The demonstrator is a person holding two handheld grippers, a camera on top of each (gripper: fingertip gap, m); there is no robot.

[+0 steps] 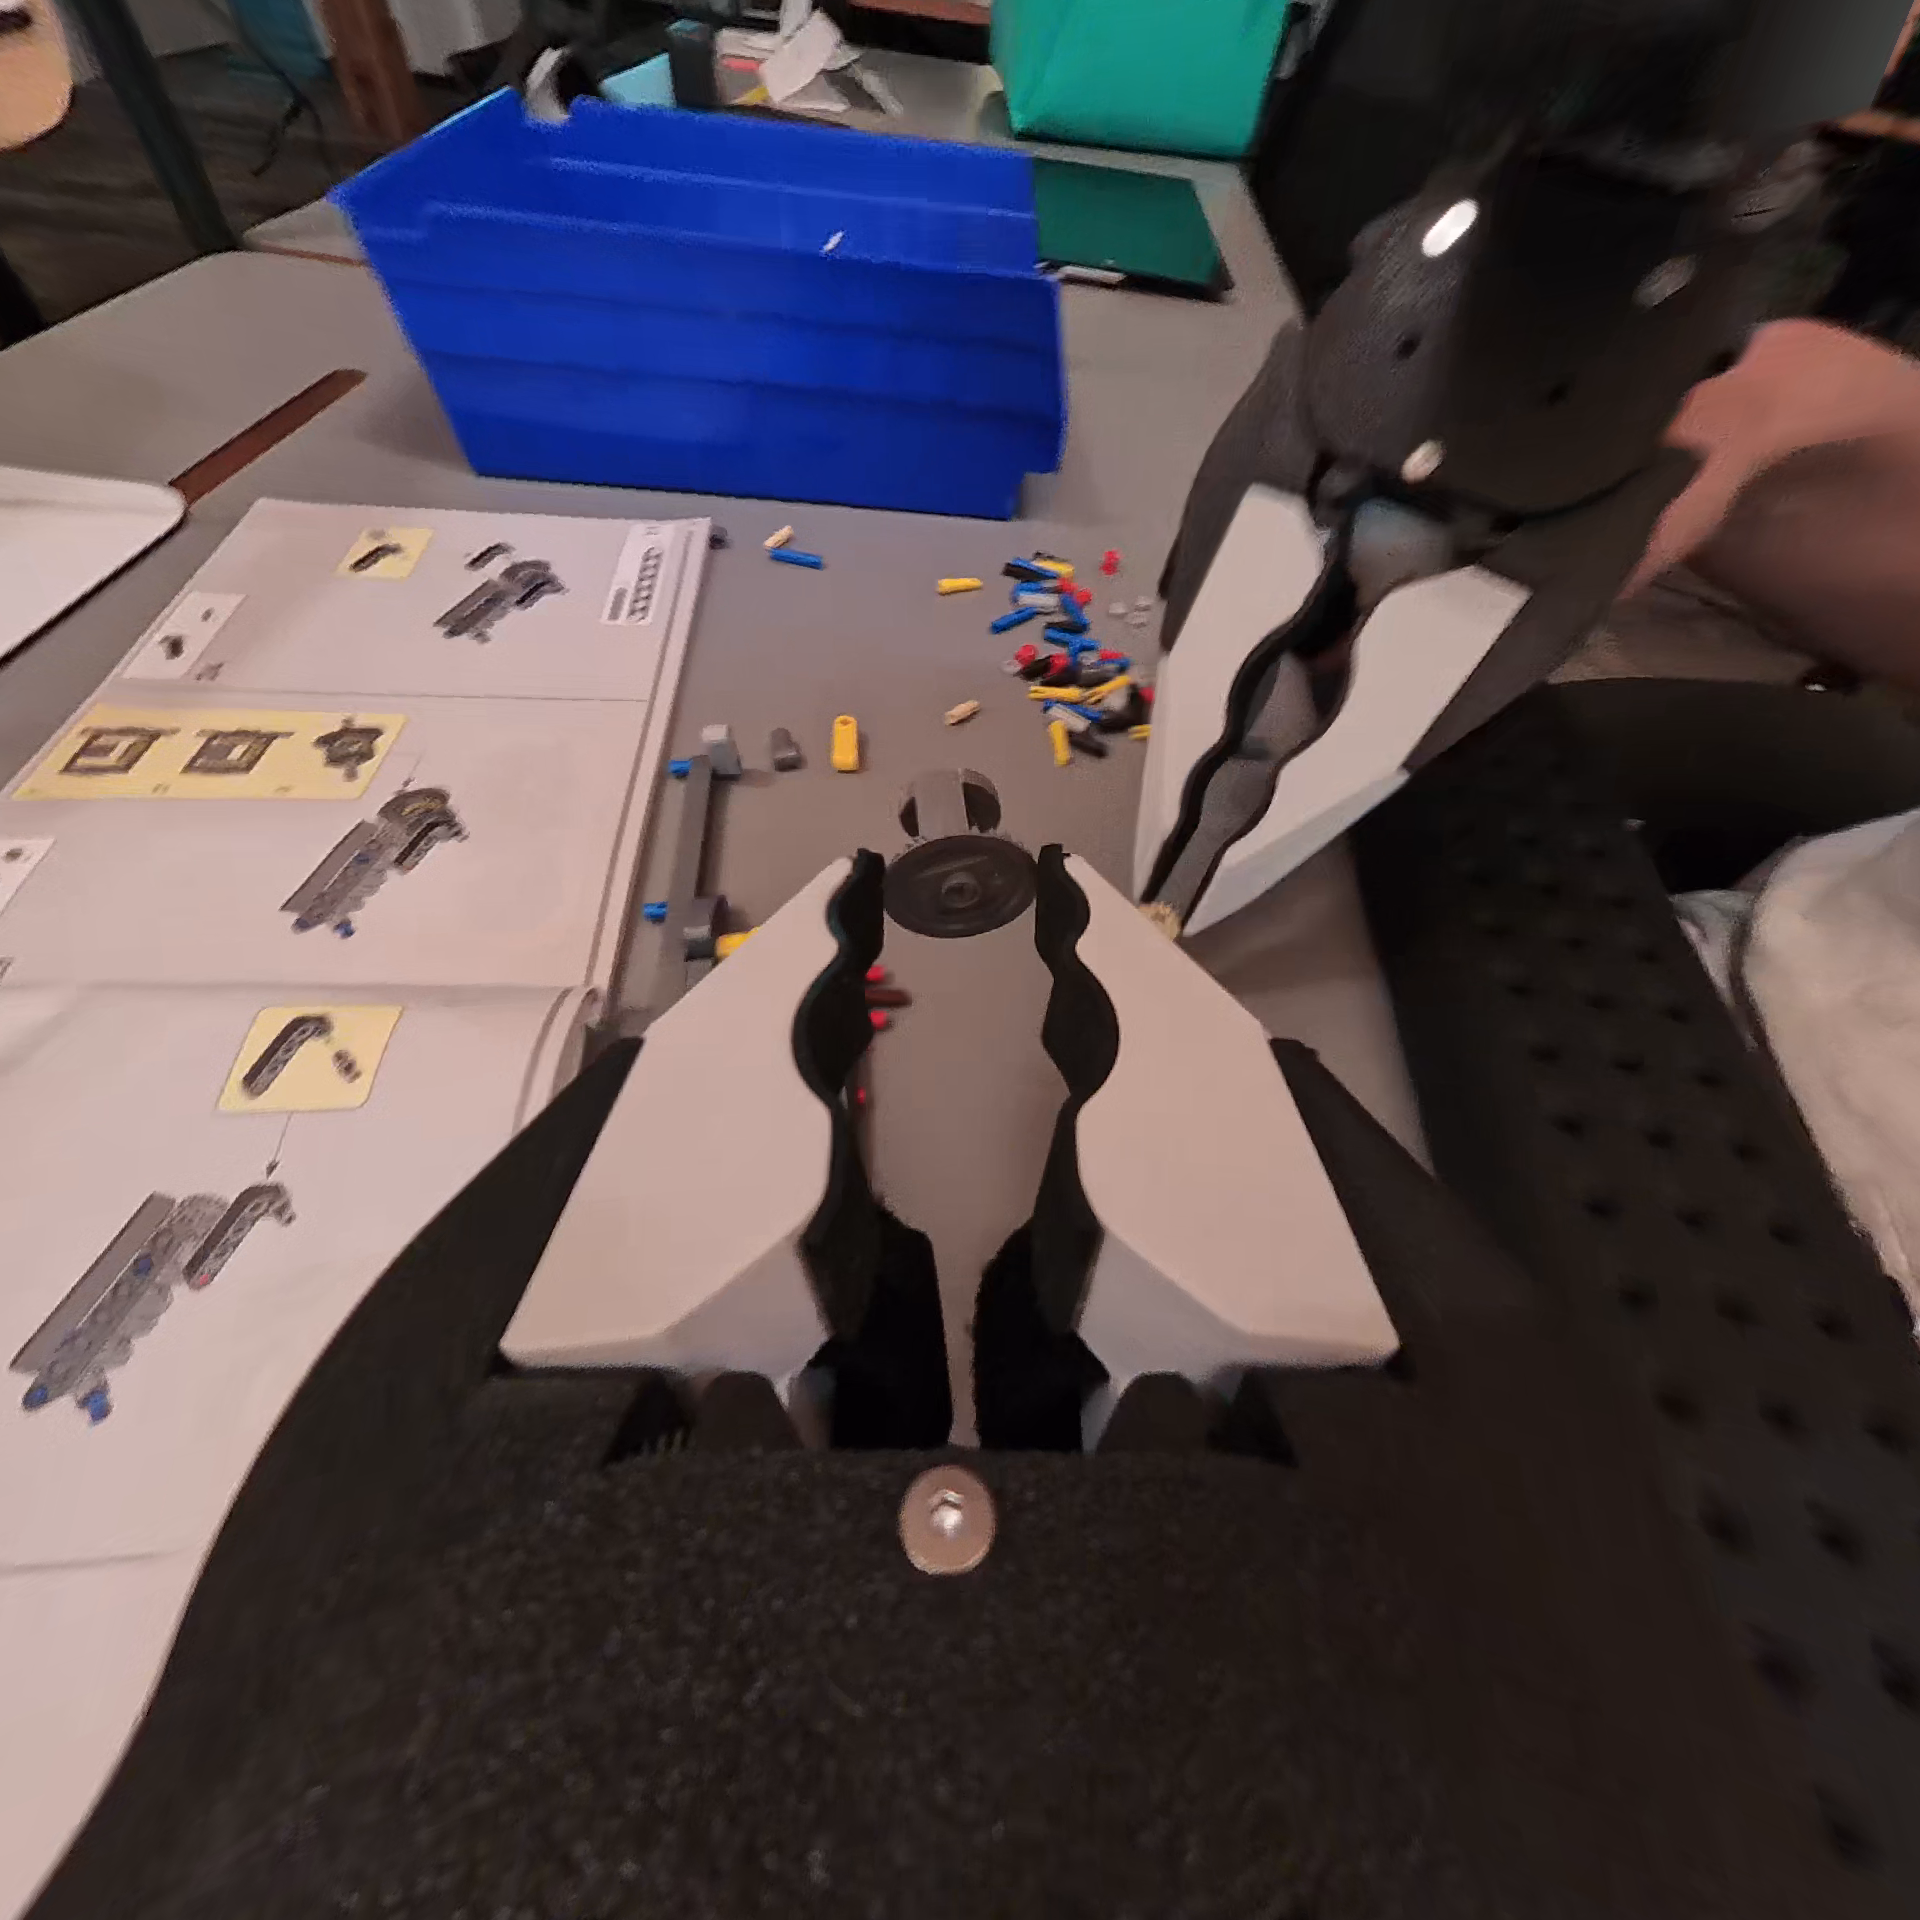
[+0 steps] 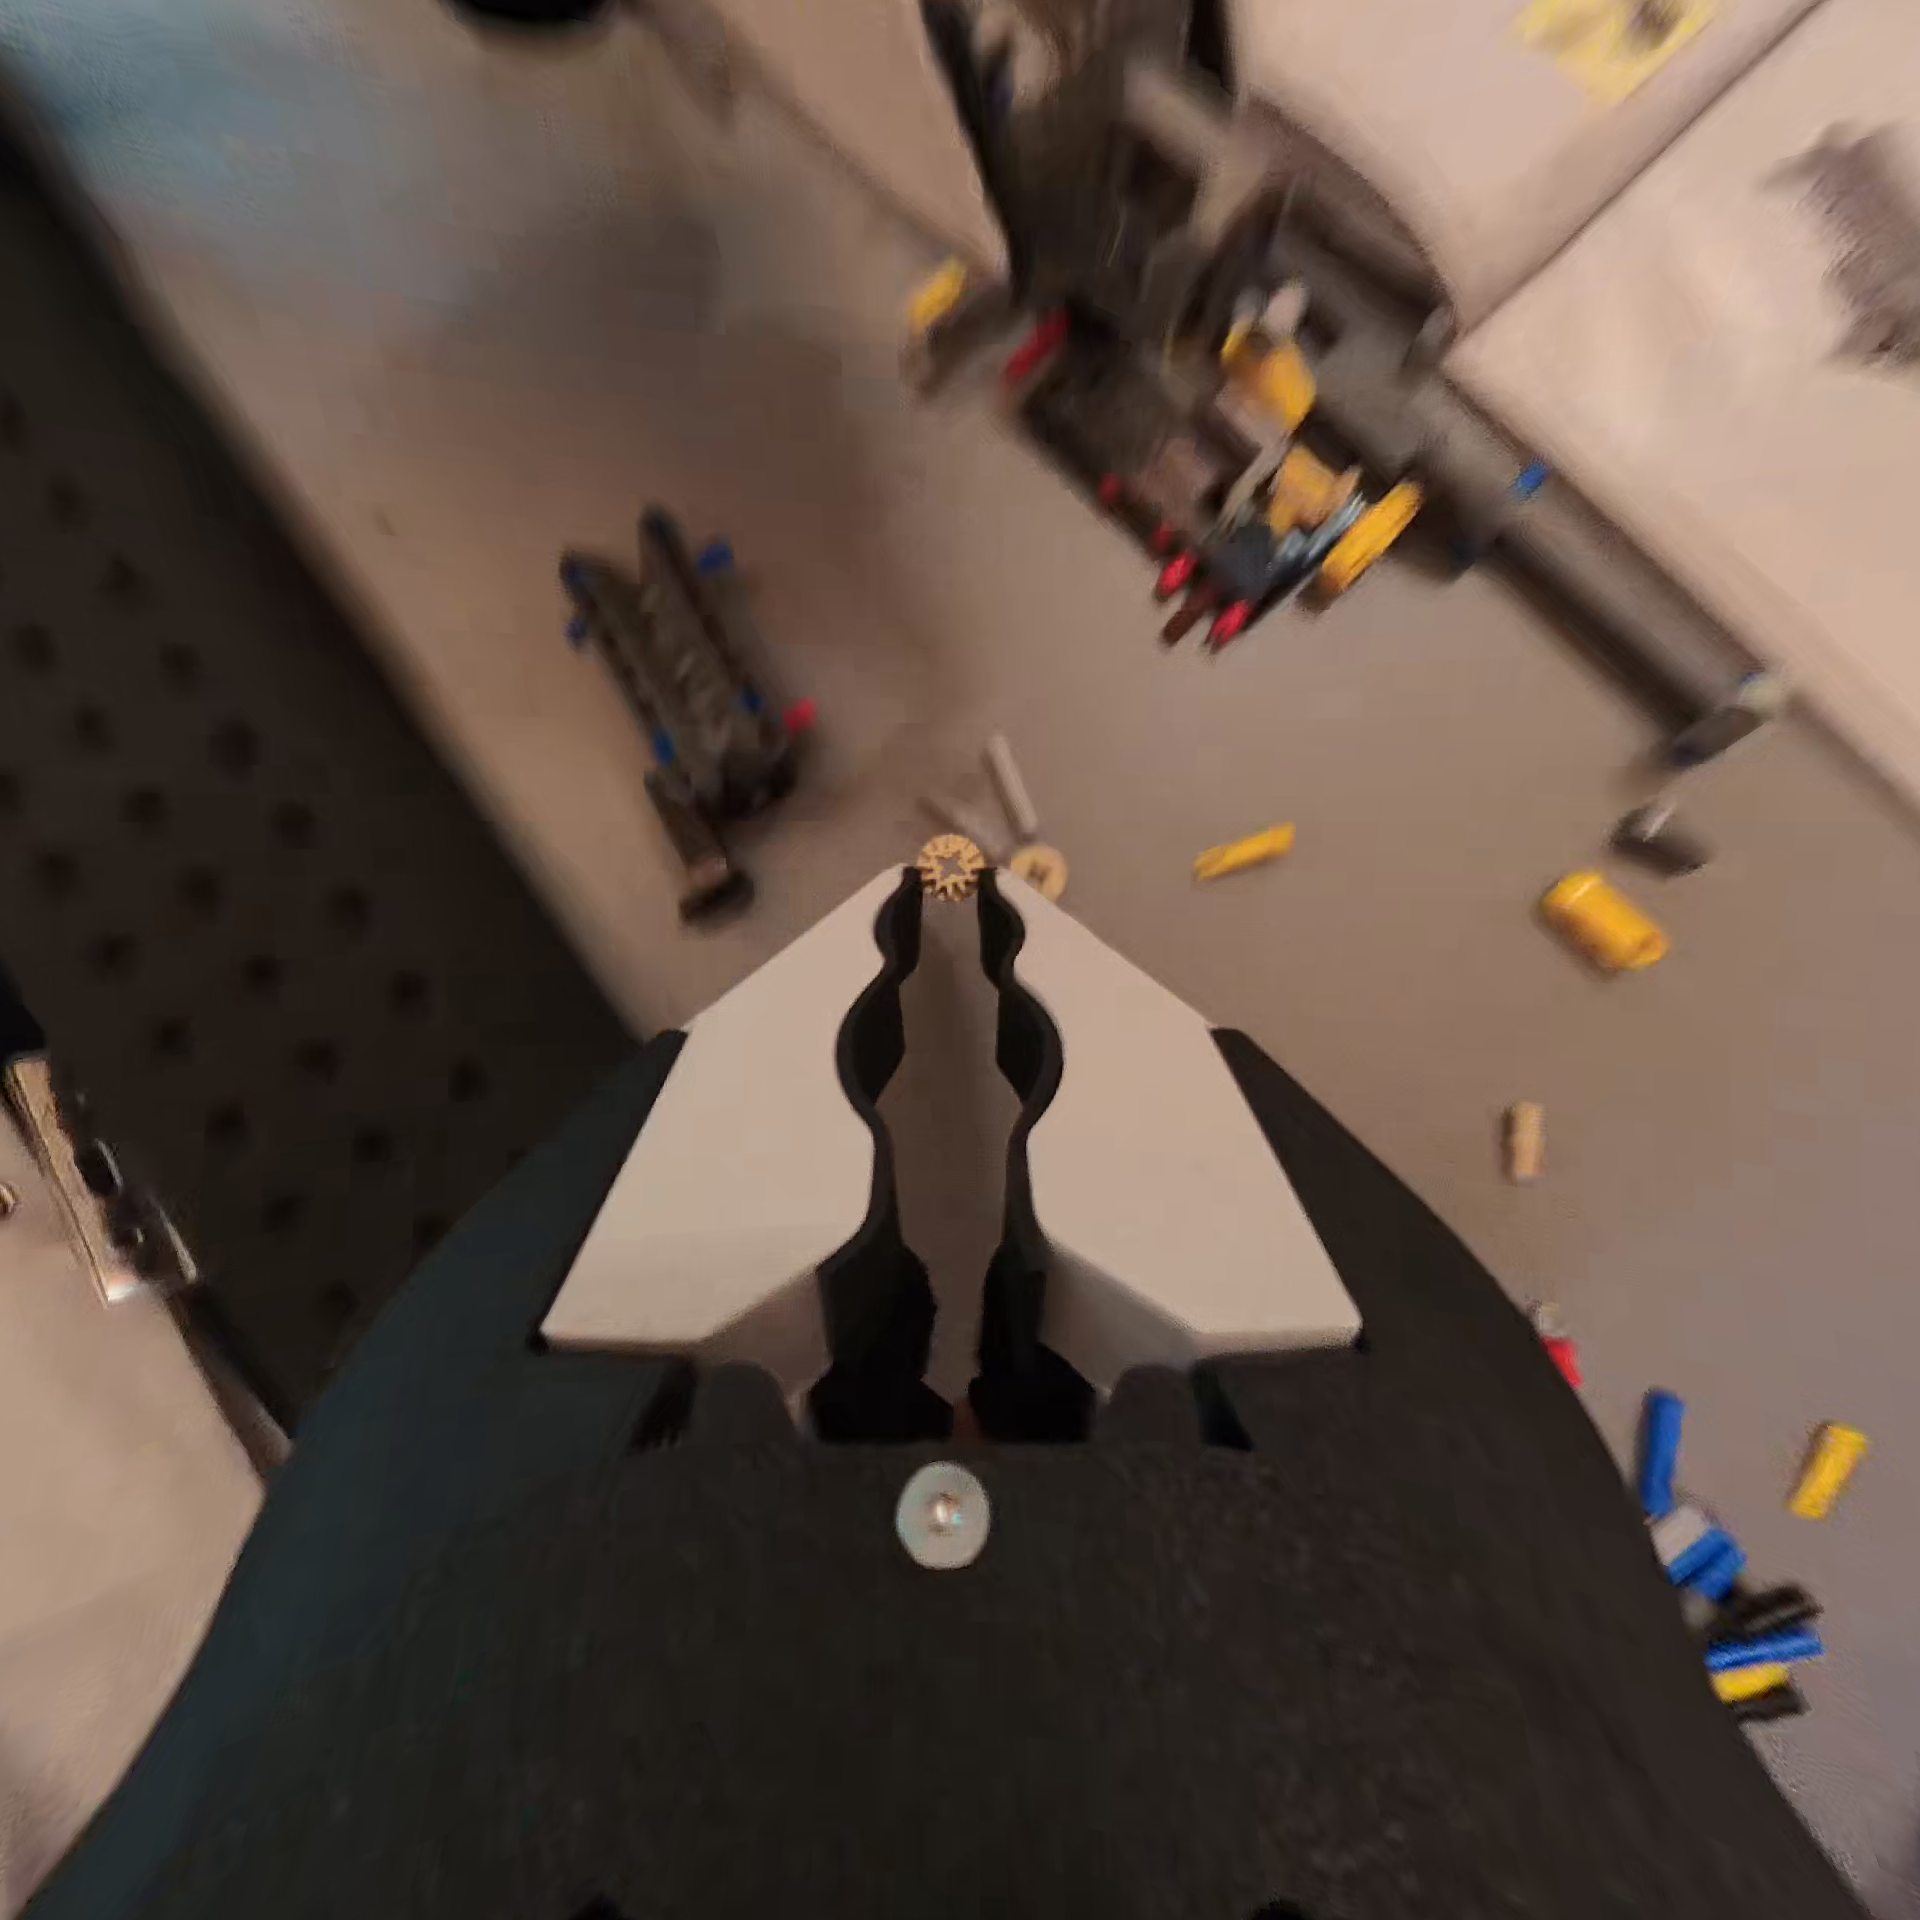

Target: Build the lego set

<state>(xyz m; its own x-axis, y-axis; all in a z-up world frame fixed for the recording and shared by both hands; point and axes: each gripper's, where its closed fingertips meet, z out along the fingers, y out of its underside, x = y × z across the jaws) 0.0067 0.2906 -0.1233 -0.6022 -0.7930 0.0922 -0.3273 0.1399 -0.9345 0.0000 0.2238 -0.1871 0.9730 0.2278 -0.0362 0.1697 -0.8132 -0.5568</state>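
Lego wheel [image 1: 958, 885] clamped in left hand-held gripper [image 1: 958, 868]; right hand-held gripper [image 2: 951, 873] pinches tan gear [image 2: 950, 865]; loose pins [image 1: 1075, 655], blue bin [image 1: 727, 312] beyond.

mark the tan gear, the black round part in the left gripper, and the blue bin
tan gear [image 2: 951, 865], right wrist view, centre of its toothed face
black round part [image 1: 958, 886], left wrist view, hub of its flat face
blue bin [image 1: 727, 343], left wrist view, near side wall

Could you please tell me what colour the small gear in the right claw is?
Tan; the small gear shows best in the right wrist view.
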